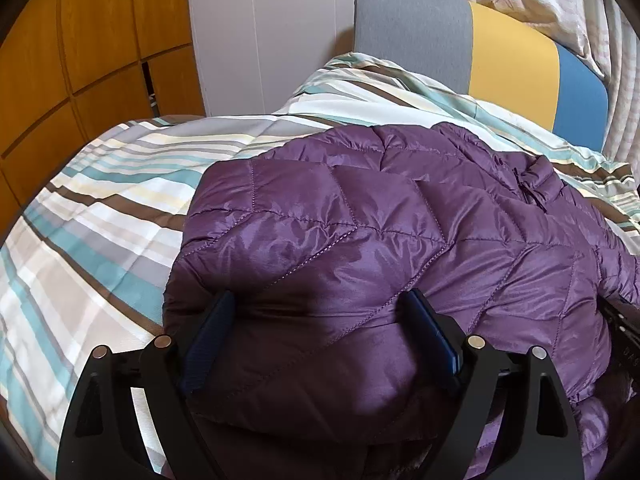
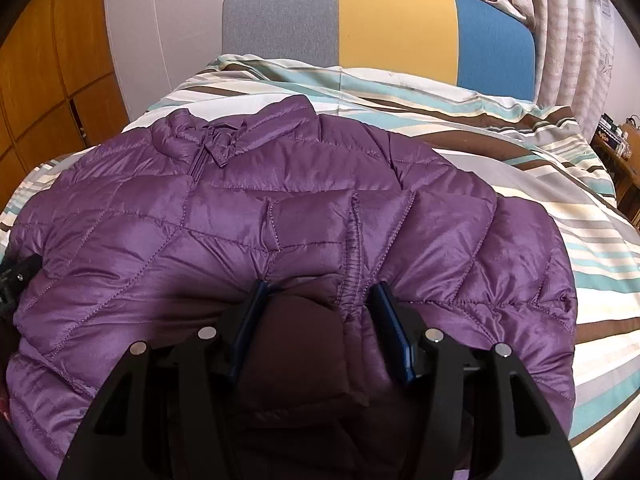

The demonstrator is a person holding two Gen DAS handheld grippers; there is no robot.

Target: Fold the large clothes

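Observation:
A purple quilted puffer jacket [image 1: 360,220] lies spread on a striped bed, collar toward the headboard. It also fills the right wrist view [image 2: 240,220]. My left gripper [image 1: 320,304] is open, its fingers wide apart with a puffed part of the jacket's near-left edge between them. My right gripper [image 2: 320,292] is open less wide, straddling a bunched fold and the elastic cuff [image 2: 352,248] at the jacket's near-right edge. The other gripper's black body shows at the edge of each view [image 1: 624,320] [image 2: 16,276].
The striped duvet [image 1: 100,208] [image 2: 540,184] covers the bed. A grey, yellow and blue headboard [image 2: 392,28] stands at the far end. Wooden wardrobe doors [image 1: 80,40] are on the left, curtains [image 2: 580,40] and a wooden side table [image 2: 624,148] on the right.

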